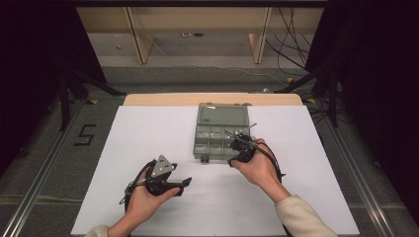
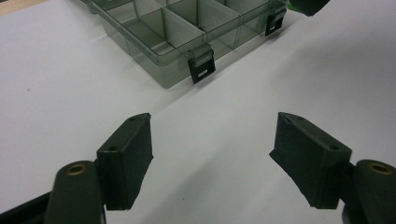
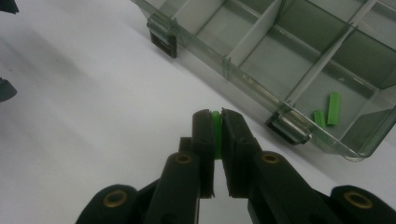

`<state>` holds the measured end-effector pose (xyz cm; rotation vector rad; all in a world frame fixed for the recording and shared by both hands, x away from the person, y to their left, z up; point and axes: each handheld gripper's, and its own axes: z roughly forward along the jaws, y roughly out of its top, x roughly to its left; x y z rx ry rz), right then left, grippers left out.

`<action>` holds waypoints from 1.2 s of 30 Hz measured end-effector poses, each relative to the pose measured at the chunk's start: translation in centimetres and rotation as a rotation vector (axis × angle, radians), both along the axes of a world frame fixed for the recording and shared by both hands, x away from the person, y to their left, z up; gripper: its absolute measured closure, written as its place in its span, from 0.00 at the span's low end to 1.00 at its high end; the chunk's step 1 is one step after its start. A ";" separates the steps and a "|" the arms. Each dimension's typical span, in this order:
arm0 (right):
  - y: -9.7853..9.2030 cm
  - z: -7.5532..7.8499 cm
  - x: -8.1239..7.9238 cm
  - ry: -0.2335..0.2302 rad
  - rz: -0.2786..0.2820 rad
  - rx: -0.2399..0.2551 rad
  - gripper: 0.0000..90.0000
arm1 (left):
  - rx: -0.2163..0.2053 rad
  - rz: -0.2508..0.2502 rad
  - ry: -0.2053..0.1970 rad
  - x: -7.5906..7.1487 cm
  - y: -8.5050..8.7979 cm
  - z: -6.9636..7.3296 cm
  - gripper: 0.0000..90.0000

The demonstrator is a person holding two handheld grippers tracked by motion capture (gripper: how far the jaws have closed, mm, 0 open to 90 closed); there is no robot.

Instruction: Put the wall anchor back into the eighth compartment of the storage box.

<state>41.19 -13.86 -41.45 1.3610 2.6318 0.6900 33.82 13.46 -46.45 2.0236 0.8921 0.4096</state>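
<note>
Right hand-held gripper (image 3: 215, 122) clamped narrow on small green piece (image 3: 216, 125), nipped between the pad tips, held just outside near wall of clear compartment box (image 3: 261, 60). Two matching green pieces (image 3: 328, 111) already lying in the corner compartment beside the right-hand latch (image 3: 288, 127). Step in hand, by judgement: carry held piece over the wall and drop into that same compartment.

To do well:
- Lift clear of wall and latch before crossing; tips close to both.
- Centre over compartment, away from the divider, then release low so piece does not bounce out.
- Keep grip light but firm; piece thin, little of it showing beyond the pads, likely to twist or slip.
- Open slowly; watch for piece sticking to a pad.

Left hand-held gripper (image 1: 184, 184) wide open, nothing between jaws, resting low on bench near the person's side, well apart from box. Could steady box by its front left latch (image 2: 201, 68) if it slides.

Bench (image 1: 148, 148) covered in plain white sheet, wooden edge showing at far end. Box lid (image 1: 222, 116) open, lying flat beyond. Floor grey, metal rails either side, a "5" marked at left; cables trailing at far right; dim surroundings.
</note>
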 end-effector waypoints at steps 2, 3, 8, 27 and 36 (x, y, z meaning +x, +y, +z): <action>-0.1 0.1 0.0 -0.001 -0.007 0.010 0.94 | 0.000 0.000 0.000 0.0 0.0 0.0 0.31; -0.1 0.2 0.0 -0.004 -0.012 0.012 0.94 | 0.001 0.000 0.000 0.0 0.0 0.0 0.31; -0.4 0.3 0.3 -0.015 -0.019 0.017 0.94 | -0.003 -0.007 0.006 0.0 0.0 0.0 0.31; -1.6 1.2 1.1 -0.039 -0.077 0.059 0.94 | -0.013 0.006 0.013 0.0 -0.1 -0.1 0.31; -2.3 1.3 1.7 -0.060 -0.110 0.066 0.94 | -0.005 -0.001 0.005 0.1 -0.1 -0.1 0.31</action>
